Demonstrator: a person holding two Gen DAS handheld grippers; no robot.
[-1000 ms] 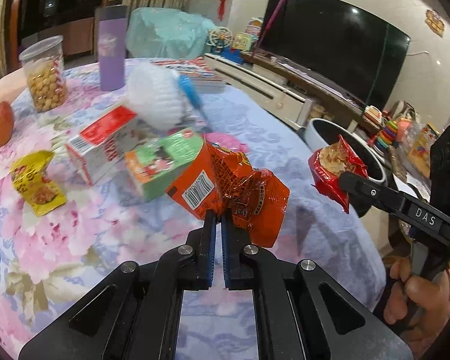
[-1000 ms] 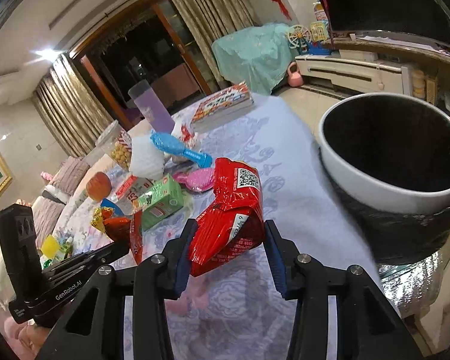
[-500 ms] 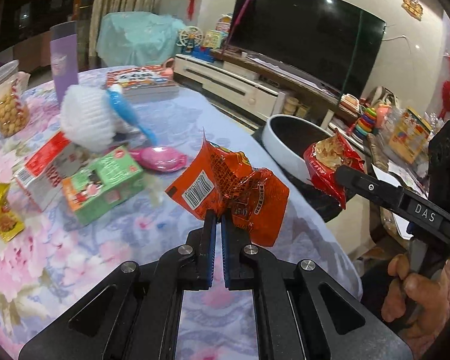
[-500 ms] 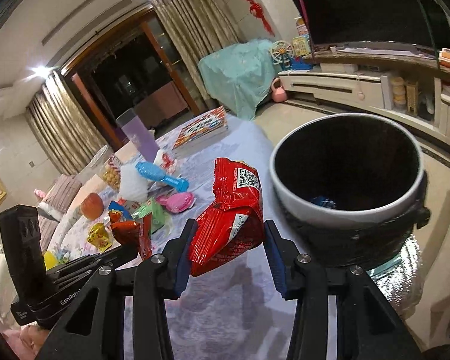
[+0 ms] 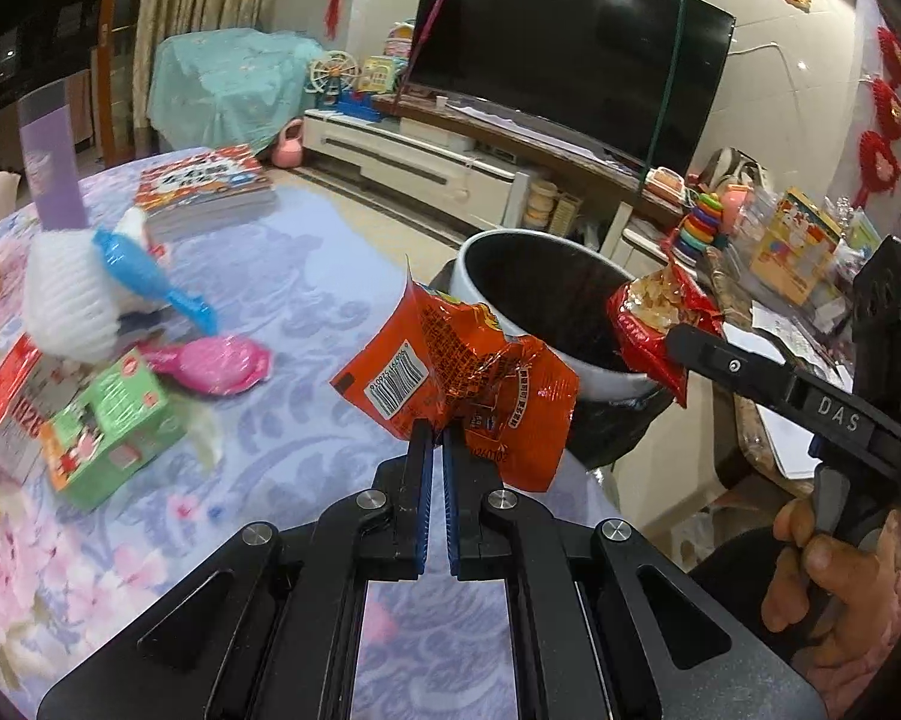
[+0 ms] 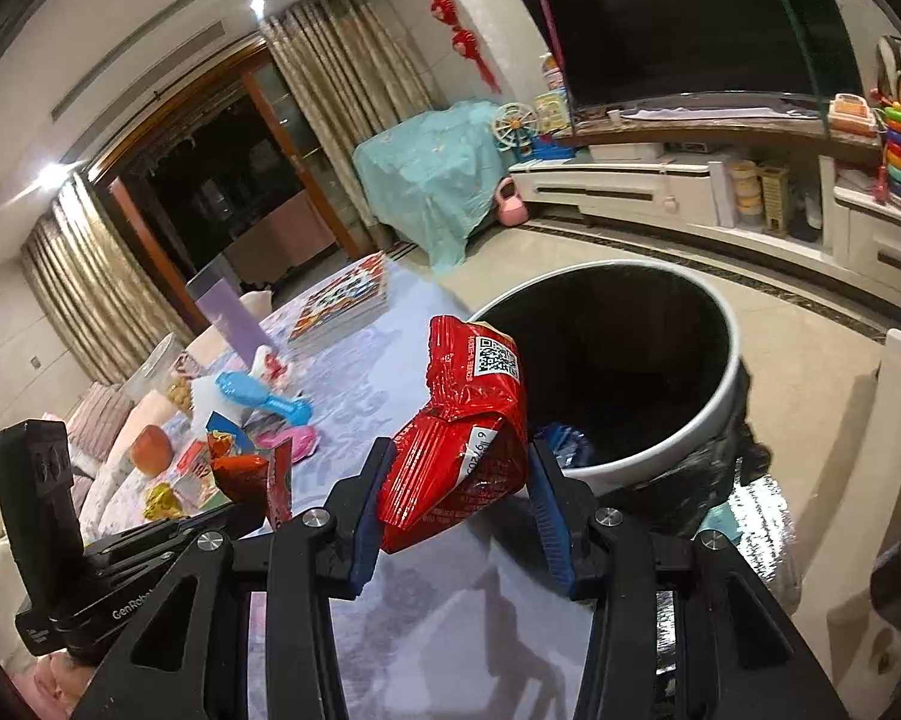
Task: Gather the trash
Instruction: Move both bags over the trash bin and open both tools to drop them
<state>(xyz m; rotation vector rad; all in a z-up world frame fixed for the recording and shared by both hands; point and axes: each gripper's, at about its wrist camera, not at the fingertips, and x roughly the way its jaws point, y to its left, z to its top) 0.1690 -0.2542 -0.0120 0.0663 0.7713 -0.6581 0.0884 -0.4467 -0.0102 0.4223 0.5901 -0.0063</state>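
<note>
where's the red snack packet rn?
Right wrist view, centre: the crumpled red foil snack packet is clamped in the right claw, just left of the white-rimmed trash bin.

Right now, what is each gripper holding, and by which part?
Left gripper: orange snack wrapper, pinched at its bottom edge. Right gripper: red snack bag, clamped across its lower half.

1. We read "DAS" in white letters on the arm of the right gripper (image 5: 648, 354).
2. We read "GenRob…", cut off, on the body of the left gripper (image 6: 273, 495).
3. The orange wrapper (image 5: 462, 384) carries a barcode; its digits are too small to read.
4. The red wrapper (image 6: 462, 432) carries a QR code.
</note>
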